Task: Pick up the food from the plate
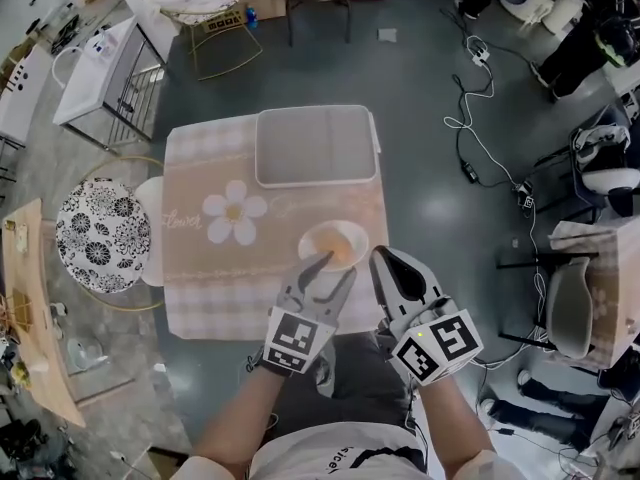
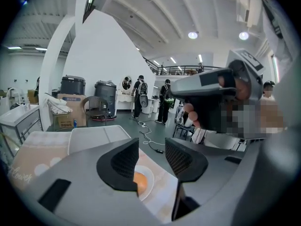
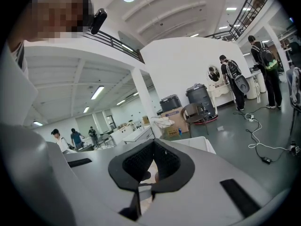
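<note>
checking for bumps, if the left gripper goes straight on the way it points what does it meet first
Most likely the orange food on the plate. It shows just below the gap between the open jaws of the left gripper, though depth is unclear.

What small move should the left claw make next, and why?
Probably ease the left claw a little lower and forward until its open jaws straddle the orange rounded food on the round white plate, ready to close. The jaws stand apart with nothing between them, and the food lies just below and beyond their tips.
</note>
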`<state>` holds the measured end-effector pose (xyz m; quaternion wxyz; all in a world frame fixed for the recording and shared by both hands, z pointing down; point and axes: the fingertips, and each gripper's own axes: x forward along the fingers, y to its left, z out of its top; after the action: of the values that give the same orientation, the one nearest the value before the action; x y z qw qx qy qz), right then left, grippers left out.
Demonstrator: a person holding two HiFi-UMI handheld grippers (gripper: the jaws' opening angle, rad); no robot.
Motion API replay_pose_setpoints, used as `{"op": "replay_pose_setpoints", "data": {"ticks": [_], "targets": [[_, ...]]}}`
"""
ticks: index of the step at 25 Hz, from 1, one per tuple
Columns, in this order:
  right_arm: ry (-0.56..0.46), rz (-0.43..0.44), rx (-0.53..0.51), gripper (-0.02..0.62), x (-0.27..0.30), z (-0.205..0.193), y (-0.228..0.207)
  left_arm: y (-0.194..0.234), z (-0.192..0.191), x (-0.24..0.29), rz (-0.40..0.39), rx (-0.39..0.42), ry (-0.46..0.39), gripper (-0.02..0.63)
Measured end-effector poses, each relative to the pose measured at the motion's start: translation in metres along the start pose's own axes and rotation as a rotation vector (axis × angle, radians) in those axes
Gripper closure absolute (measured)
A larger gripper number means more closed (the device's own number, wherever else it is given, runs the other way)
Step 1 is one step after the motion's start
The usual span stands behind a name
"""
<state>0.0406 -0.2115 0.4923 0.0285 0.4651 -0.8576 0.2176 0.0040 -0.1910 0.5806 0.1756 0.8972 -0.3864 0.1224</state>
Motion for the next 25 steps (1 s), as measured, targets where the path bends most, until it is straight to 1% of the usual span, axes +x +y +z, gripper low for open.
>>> {"op": "replay_pose_setpoints", "data": {"ticks": [2, 6, 9, 13, 16, 20, 25], "targets": [[0.005, -0.004, 0.005, 0.583, 0.004, -0.009, -0.005, 0.005, -0.011, 0.007, 0.013, 0.005, 0.011, 0.427], [0.016, -0.007, 0.012, 0.583, 0.009, -0.024, -0.014, 0.014, -0.032, 0.021, 0.04, 0.031, 0.041, 0.348], [0.015, -0.008, 0.016, 0.583, 0.011, -0.031, -0.022, 0.022, -0.046, 0.033, 0.058, 0.051, 0.065, 0.311], [0.012, -0.011, 0.019, 0.583, 0.014, -0.038, -0.033, 0.031, -0.066, 0.045, 0.076, 0.067, 0.09, 0.274], [0.01, -0.007, 0.019, 0.583, 0.017, -0.043, -0.039, 0.036, -0.079, 0.054, 0.069, 0.088, 0.116, 0.252], [0.013, -0.002, 0.024, 0.583, 0.023, -0.053, -0.044, 0.038, -0.092, 0.063, 0.059, 0.102, 0.135, 0.225], [0.014, 0.008, 0.025, 0.583, 0.031, -0.06, -0.048, 0.043, -0.105, 0.075, 0.071, 0.108, 0.151, 0.175]]}}
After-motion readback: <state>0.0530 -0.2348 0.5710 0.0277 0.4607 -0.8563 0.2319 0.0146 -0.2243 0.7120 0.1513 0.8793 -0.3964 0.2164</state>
